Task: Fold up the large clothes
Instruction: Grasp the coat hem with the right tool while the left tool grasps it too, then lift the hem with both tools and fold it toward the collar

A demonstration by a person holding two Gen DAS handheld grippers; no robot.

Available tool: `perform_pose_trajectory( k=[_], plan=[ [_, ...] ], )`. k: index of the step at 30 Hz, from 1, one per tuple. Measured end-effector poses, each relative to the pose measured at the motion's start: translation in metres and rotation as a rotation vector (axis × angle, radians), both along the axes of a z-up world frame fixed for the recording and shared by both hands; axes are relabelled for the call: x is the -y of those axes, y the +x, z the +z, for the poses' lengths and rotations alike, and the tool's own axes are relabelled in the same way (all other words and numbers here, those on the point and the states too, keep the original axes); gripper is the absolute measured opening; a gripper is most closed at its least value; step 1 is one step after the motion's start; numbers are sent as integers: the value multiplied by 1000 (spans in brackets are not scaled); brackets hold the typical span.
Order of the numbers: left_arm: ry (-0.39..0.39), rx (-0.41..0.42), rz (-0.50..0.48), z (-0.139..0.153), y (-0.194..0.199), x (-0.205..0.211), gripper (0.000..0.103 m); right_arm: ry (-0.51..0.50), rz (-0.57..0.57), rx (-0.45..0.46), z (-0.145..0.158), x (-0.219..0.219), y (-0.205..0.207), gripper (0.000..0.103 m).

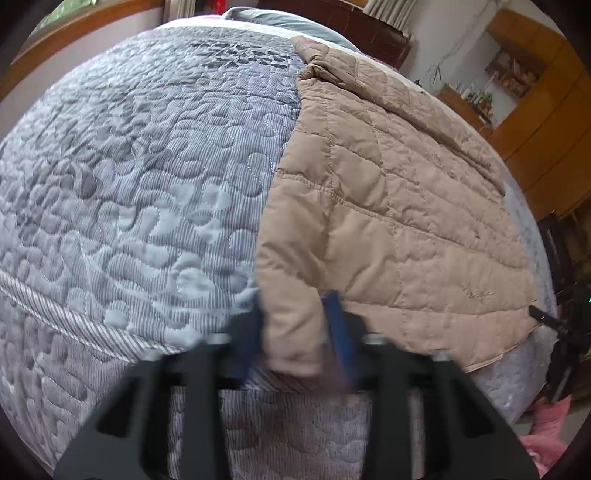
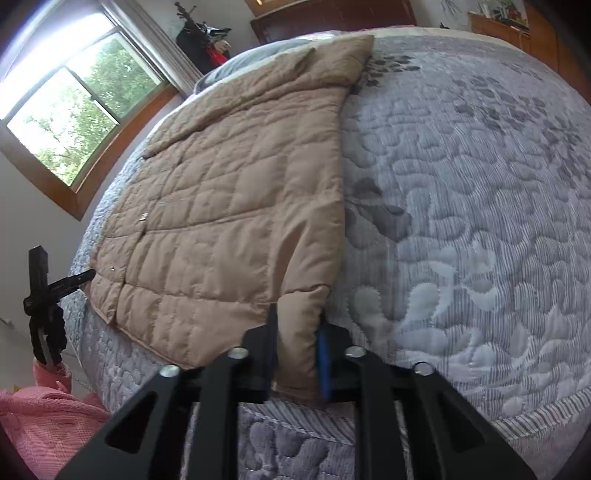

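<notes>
At the near edge of the bed, a bottom corner of the tan quilted jacket (image 1: 388,221) is pinched between the blue-lined fingers of the left tool (image 1: 295,317), the padded hem being bunched up between them. The opposite bottom corner of the jacket is clamped in the same way by the right tool (image 2: 297,321), with the fabric squeezed into a narrow fold between the pads. The jacket is laid flat and lengthwise on the grey quilted bedspread (image 1: 147,184), its hem at the near edge of the mattress and its collar end towards the far side; two small metal snaps (image 2: 144,216) are seen along its front edge in the right wrist view. Beside the bed, near the floor, a pink towel-like cloth (image 2: 40,413) is heaped. Beyond the jacket a grey-blue pillow (image 1: 280,18) is lying at the head of the bed. Farther off, a wood-framed window (image 2: 74,110) with green foliage outside, a dark coat rack (image 2: 203,37) and wooden cabinets (image 1: 546,122) are ranged along the walls.
</notes>
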State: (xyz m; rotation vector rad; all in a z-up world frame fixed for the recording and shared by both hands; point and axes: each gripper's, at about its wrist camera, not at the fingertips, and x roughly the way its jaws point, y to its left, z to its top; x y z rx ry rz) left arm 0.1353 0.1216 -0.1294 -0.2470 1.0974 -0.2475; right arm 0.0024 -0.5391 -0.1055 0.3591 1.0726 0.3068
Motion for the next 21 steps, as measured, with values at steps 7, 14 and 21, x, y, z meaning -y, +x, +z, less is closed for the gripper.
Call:
perform_pose_trajectory(
  k=[7,14,21],
  plan=[
    [-39,56,7,20,-19,-9,11,22,22,63,20,1,-17,10],
    [18,20,-19,13,-44,-6,12,-12,39,55,19,-5,-41,10],
    [32,9,-19,0,-39,-5,12,-8,18,3,-2,-5,-28,10]
  ],
)
